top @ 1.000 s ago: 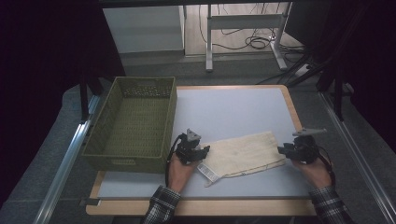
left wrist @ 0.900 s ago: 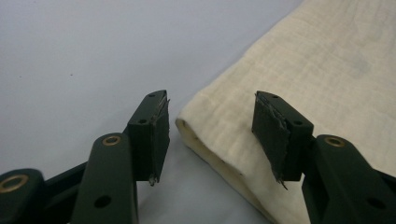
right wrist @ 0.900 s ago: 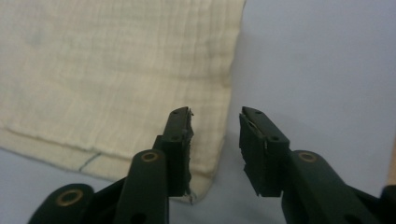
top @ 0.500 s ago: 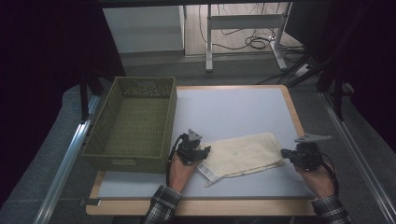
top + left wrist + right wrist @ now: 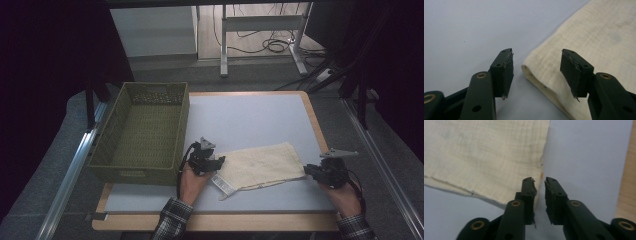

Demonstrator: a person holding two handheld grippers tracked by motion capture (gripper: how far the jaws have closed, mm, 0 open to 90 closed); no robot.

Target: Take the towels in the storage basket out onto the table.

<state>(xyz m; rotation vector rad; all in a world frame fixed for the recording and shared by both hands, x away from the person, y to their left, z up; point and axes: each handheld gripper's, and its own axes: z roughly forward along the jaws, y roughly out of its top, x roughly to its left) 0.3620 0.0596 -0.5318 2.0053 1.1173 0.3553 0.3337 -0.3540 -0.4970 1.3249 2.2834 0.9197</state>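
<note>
Two grippers are positioned at opposite ends of a cream cloth (image 5: pixel 260 165) lying flat on the table (image 5: pixel 250 115) near its front edge. The left gripper (image 5: pixel 536 72) is spread wide, its jaws straddling a folded corner of the cloth without touching it. The right gripper (image 5: pixel 539 195) is nearly closed, a narrow gap remaining; one jaw rests at the cloth's edge, nothing being clamped. A green woven basket (image 5: pixel 145 130) is set at the table's left side, just beside the left gripper. No obstruction is found between the grippers. A white label (image 5: pixel 223 183) protrudes beneath the cloth; its print cannot be read.
</note>
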